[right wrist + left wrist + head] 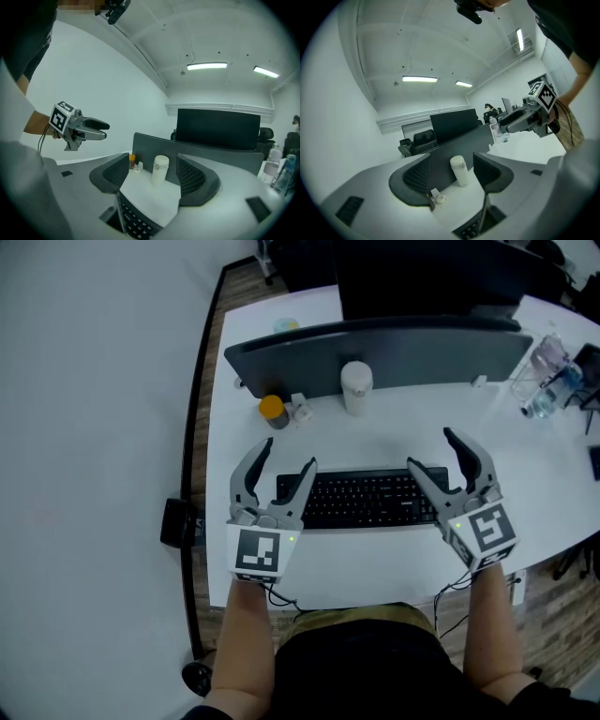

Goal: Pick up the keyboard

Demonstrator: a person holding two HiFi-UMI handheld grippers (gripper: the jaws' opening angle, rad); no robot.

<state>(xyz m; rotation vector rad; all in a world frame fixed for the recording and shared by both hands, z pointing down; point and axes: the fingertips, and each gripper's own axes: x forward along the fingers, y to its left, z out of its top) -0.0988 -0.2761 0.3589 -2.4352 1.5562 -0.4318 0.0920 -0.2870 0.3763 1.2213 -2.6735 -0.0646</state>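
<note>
I judge the keyboard (361, 499) to be a light, stiff plastic slab, long and thin. It will not bend, but it could tip if I lift it by one end only. Its casing looks smooth, so a shallow pinch could slide off, and the keys give under pressure. I would take hold at both short ends at once, pads on the casing rim, not on the keys, and raise both ends together. I cannot tell whether a cable trails from it.

The keyboard is black, rectangular and low, with rows of dark keys and pale legends. It lies flat on the white table (375, 563), near the front edge, its long side running left to right in front of me.

My left gripper (289, 454) is wide open and holds nothing. Its jaws hang over the keyboard's left end, one outside it and one above the keys. In the left gripper view a corner of the keys shows low in the gap.

My right gripper (430, 449) is also wide open and empty, set over the keyboard's right end. I see no pad pressing on the keyboard.
</note>
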